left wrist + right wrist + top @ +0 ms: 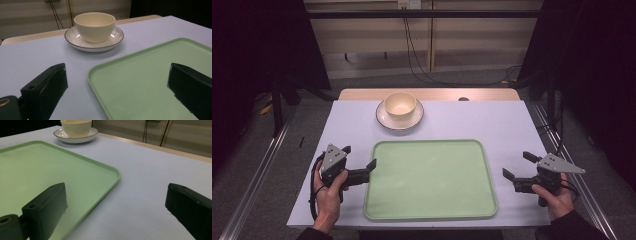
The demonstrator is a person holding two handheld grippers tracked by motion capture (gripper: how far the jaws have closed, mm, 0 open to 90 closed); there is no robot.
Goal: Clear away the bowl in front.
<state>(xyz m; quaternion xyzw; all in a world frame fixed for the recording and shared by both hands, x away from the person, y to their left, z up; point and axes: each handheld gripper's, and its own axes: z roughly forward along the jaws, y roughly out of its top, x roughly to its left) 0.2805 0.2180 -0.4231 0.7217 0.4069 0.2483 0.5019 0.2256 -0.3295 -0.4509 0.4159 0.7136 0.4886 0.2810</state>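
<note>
**High view: both hand-held grippers wait at the tray's sides**

High view shows your left hand-held gripper (362, 169) just beside the tray's (430, 214) left rim and your right hand-held gripper (518, 166) near its right rim, a little apart from it. Both have their jaws spread and pinch nothing. The tray lies bare in the middle of the table (492, 120), likely set there as the landing spot. The bowl (400, 104) sits on its plate (384, 117) beyond the tray's far edge, within reach of either hand, nearer your left.

Left gripper view gives what the overhead cannot: the bowl (94, 26) stands upright in the plate (72, 37) and its jaws straddle the tray's (130, 75) near corner, aimed at the bowl. Right gripper view shows the tray's (75, 170) raised lip and rounded corner, with the bowl (76, 127) far off. You seem poised to start, probably with the left.
</note>
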